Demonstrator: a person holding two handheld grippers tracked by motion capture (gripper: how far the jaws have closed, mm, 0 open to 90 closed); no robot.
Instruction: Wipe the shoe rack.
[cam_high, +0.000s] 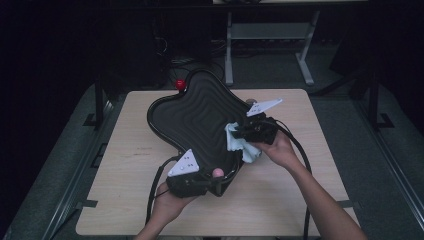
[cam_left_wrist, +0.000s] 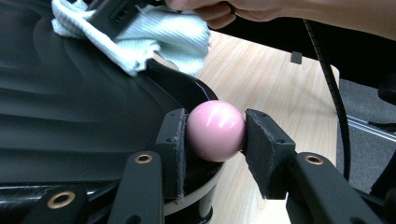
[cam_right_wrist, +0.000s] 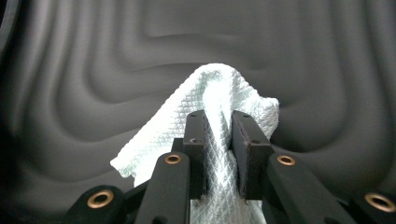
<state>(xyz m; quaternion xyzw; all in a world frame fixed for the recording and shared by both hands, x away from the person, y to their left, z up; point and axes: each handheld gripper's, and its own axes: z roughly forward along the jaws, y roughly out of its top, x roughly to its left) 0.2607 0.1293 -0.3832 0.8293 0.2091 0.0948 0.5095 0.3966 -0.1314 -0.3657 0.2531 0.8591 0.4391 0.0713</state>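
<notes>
From above, I am seeing my left gripper (cam_high: 216, 181) clamping a pink knob (cam_high: 218, 172) on the near rim of a black ribbed tray (cam_high: 192, 115), while my right gripper (cam_high: 246, 134) is pinching a pale blue cloth (cam_high: 235, 140) against the tray's right side; the jaws themselves are hard to make out here.

The left gripper view is showing both pads (cam_left_wrist: 173, 140) pressing the pink knob (cam_left_wrist: 216, 130), the cloth (cam_left_wrist: 154, 37) beyond.

The right gripper view is showing narrow jaws nipping the waffle-weave cloth (cam_right_wrist: 205, 102), its lower end cut off.
</notes>
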